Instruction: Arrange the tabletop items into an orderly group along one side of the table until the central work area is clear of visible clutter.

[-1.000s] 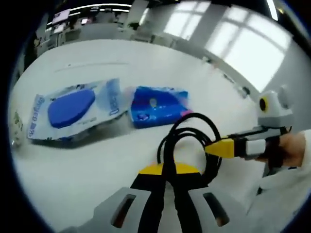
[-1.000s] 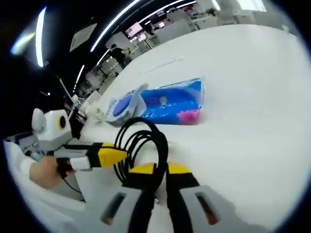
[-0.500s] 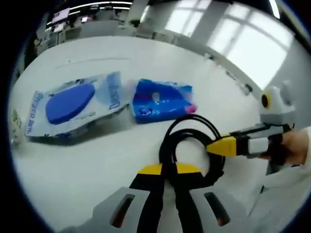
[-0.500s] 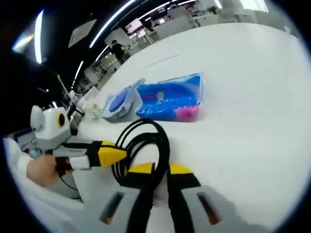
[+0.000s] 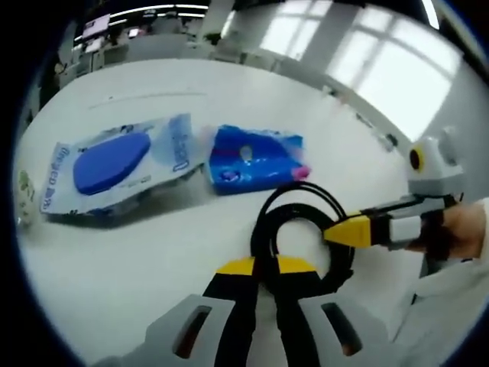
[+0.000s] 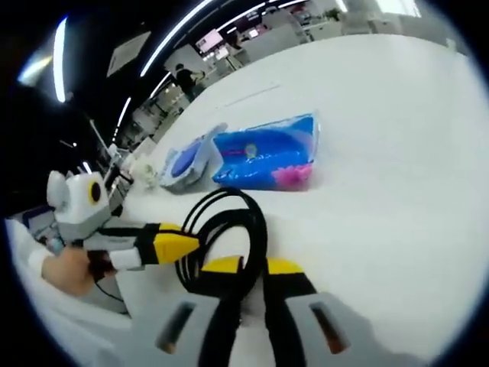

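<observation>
Both grippers closed on one coiled black rubber cable (image 5: 298,229), held above the white desk (image 5: 153,252). Left gripper (image 5: 263,279) clamped on the near part of the loop, yellow-tipped jaws pressed together around the strands. Right gripper (image 6: 252,279) likewise clenched on the same coil, seen in the left gripper view as a yellow-nosed tool (image 5: 359,229) entering from the right with a hand behind it.

Farther across the desk, toward its far edge: a clear plastic pouch with a dark blue oval inside (image 5: 114,164) and, just beside it and apparently touching, a bright blue soft tissue pack with a pink corner (image 5: 256,158). Same pair visible in the right gripper view, pouch (image 6: 187,162) next to tissue pack (image 6: 267,153).

Step in hand, judged from this: carrying the bundled cable to join the two packs. Next move probably calls for lowering the coil beside the tissue pack, keeping the loops gathered, then releasing both jaws without letting the strands spring apart.
</observation>
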